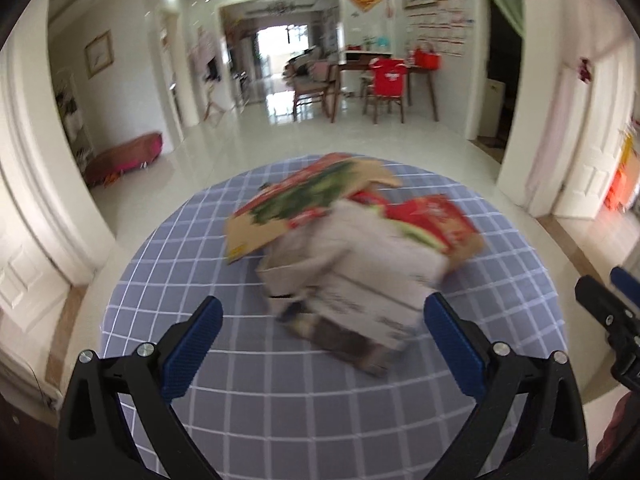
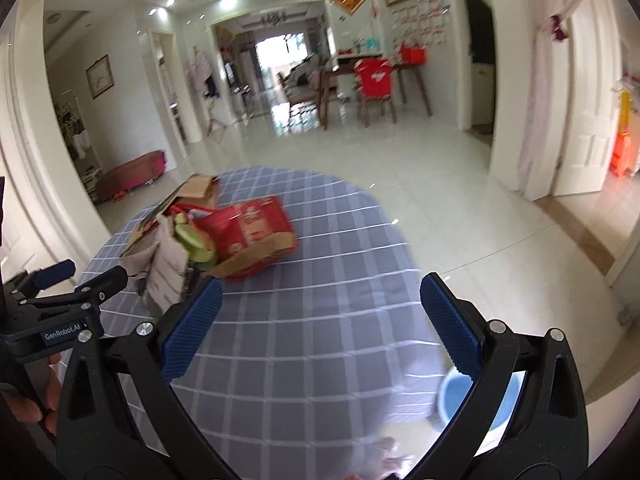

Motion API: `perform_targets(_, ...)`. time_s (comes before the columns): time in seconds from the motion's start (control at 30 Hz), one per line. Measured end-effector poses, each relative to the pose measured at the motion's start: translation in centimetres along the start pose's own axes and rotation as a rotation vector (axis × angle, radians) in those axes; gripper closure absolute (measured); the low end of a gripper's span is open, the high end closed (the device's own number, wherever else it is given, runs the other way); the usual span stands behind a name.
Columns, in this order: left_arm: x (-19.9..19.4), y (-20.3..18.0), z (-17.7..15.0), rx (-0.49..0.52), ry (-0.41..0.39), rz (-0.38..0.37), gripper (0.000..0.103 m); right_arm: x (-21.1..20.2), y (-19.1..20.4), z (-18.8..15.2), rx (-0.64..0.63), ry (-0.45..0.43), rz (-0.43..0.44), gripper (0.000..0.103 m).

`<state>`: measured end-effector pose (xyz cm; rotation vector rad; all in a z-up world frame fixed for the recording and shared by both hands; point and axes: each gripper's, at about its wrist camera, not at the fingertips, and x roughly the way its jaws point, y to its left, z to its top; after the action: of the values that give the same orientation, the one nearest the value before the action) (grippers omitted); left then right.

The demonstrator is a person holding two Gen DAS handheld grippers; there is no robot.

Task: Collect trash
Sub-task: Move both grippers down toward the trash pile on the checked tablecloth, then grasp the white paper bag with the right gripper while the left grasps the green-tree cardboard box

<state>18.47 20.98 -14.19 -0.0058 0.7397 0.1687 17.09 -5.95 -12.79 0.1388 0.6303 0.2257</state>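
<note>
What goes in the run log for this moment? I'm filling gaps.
left gripper: open, facing trash pile | right gripper: open, empty, beside pile | pile on table | blue bin below table edge

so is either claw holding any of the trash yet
No. Both the left claw and right claw are open and empty; the cardboard pile lies untouched on the table.

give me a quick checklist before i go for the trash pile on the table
1. Left gripper open: ok.
2. Right gripper open: ok.
3. Left gripper lined up with the heap of flattened red, green and white cardboard packaging: ok, pile sits just ahead between its fingers.
4. Pile resting fully on the round blue checked tablecloth: ok.
5. Pale blue plastic bucket below the table edge ready for trash: cannot tell, mostly hidden.
6. Sharp view: not ok, blurred.
</note>
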Motion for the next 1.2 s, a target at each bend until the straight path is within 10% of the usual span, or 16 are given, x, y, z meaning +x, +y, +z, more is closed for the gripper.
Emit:
perform_targets(0.53,2.9,7.5,-0.8,-0.116,0.025,0.027,0.005,9.8,8.8,-0.4,0.023,0.208,0.294,0.006)
perform_targets(0.67,3.1,8.8,-1.3,-0.128,0.033,0.038,0.005,10.6,9.6,-1.0,0.034,0.249,0.329,0.026)
perform_targets(0.77,2.9,9.3,-1.4,-0.133,0.033,0.031,0.005,11.6,10.2,-1.5,0.04,0.283,0.353,0.07)
perform_targets(1.2,1.3,8.1,-0.8,-0.096,0.014,-0.035,0.005,3.3,10.5,0.4,-0.15,0.024,0.288,0.096)
